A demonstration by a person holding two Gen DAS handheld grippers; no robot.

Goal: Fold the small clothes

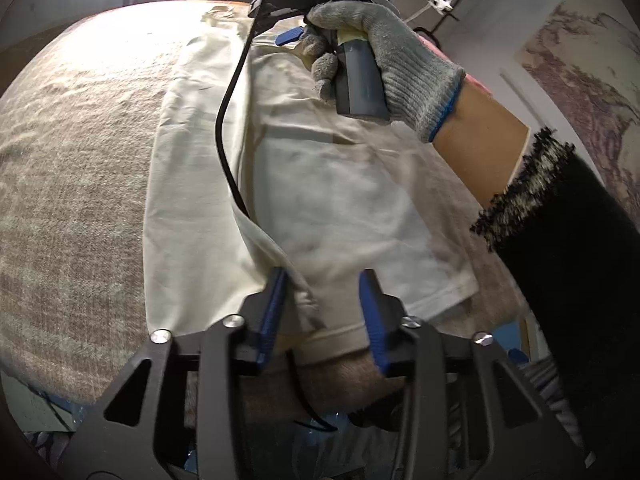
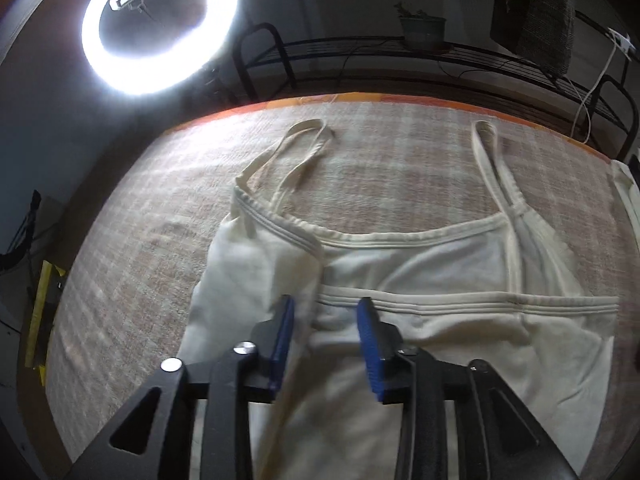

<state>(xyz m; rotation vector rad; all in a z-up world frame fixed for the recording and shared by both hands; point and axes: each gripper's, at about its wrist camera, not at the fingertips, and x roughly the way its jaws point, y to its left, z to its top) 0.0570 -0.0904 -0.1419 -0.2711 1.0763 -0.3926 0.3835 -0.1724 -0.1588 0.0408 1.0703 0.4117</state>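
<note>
On mat (image 2: pixel 140 240): camisole (image 2: pixel 440 264) side folded; both fingers spread, holding nothing.

No writing, label, brand or number can be read anywhere in the left wrist view or the right wrist view.
</note>
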